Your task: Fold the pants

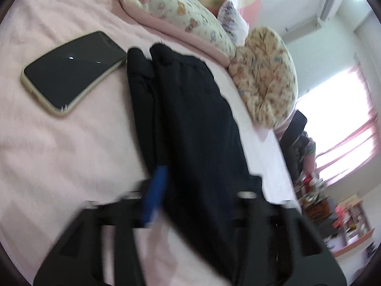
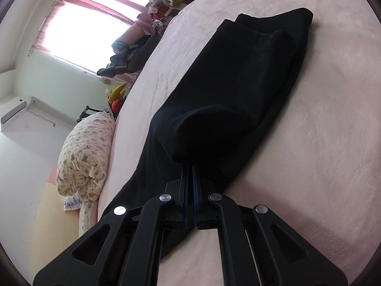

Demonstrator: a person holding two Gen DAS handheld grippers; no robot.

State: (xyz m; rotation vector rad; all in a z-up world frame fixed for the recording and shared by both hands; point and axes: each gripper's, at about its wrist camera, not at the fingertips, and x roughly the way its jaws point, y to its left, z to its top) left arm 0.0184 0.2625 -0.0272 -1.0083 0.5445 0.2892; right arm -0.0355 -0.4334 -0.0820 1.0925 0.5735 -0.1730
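Black pants [image 1: 190, 119] lie lengthwise on the pink bed, legs together. In the left wrist view my left gripper [image 1: 197, 190] is open, its jaws wide apart. One blue pad [image 1: 156, 195] shows at the left edge of the fabric; the other finger is hidden behind the cloth. The view is blurred. In the right wrist view the pants [image 2: 238, 83] stretch away from me. My right gripper [image 2: 190, 174] is shut on a bunched fold of the pants and holds it slightly raised.
A phone [image 1: 73, 71] lies on the pink bedspread [image 1: 47, 155] just left of the pants. Floral pillows [image 1: 178, 12] and a rolled floral quilt [image 1: 266, 76] sit at the bed's head. The bed edge, a window and cluttered shelves [image 1: 345, 219] are beyond.
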